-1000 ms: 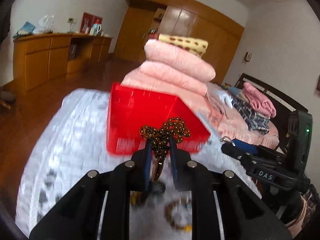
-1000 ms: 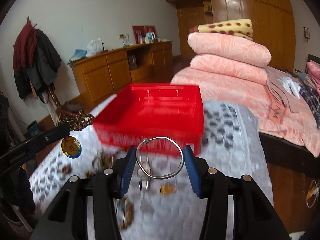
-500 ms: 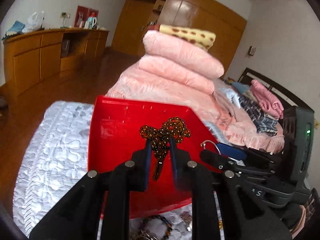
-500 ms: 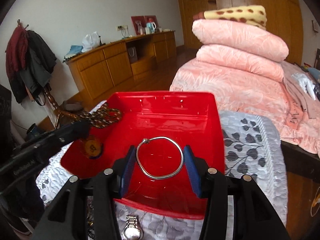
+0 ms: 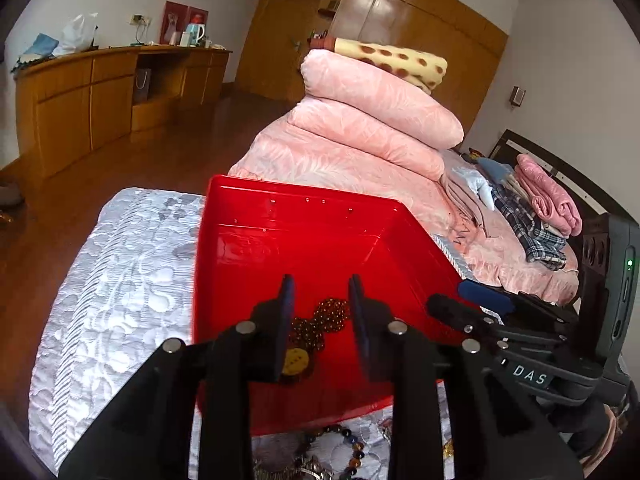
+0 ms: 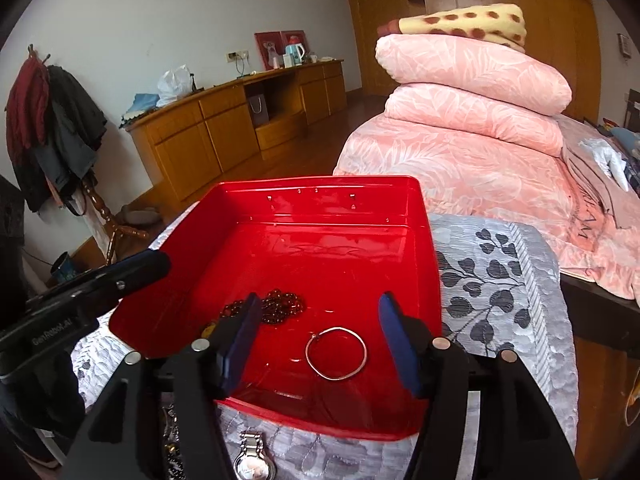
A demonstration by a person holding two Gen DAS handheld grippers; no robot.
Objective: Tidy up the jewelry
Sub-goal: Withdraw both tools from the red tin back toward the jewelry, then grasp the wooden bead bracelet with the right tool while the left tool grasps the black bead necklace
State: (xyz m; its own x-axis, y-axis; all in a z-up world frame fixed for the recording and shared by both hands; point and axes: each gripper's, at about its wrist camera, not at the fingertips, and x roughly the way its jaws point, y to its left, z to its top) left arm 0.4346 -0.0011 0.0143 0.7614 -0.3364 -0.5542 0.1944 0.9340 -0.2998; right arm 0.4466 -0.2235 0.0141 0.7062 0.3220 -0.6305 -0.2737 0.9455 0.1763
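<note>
A red plastic tray [image 5: 304, 200] [image 6: 420, 216] stands on the cloth-covered table. On its floor lies a brown bead necklace [image 5: 326, 316] [image 6: 280, 306] with a yellow pendant [image 5: 295, 361]. My left gripper [image 5: 320, 304] hovers over it, jaws opening, pads clear of the beads. A silver bangle [image 6: 336, 353] lies flat on the tray floor near the front wall. My right gripper [image 6: 320, 308] hangs above the bangle, jaws opening, with nothing pressed between the pads. Each gripper shows at the edge of the other's view: the right one [image 5: 472, 312], the left one [image 6: 132, 272].
Loose jewelry lies on the silver floral cloth [image 6: 492, 280] in front of the tray: a bead bracelet [image 5: 348, 440] and a watch [image 6: 250, 460]. A bed with stacked pink quilts [image 5: 372, 120] stands just behind the table. Wooden cabinets [image 6: 224, 128] line the far wall.
Both grippers came forward over the red tray and spread their jaws. The necklace left the left gripper and the bangle left the right gripper; both now lie in the tray.
</note>
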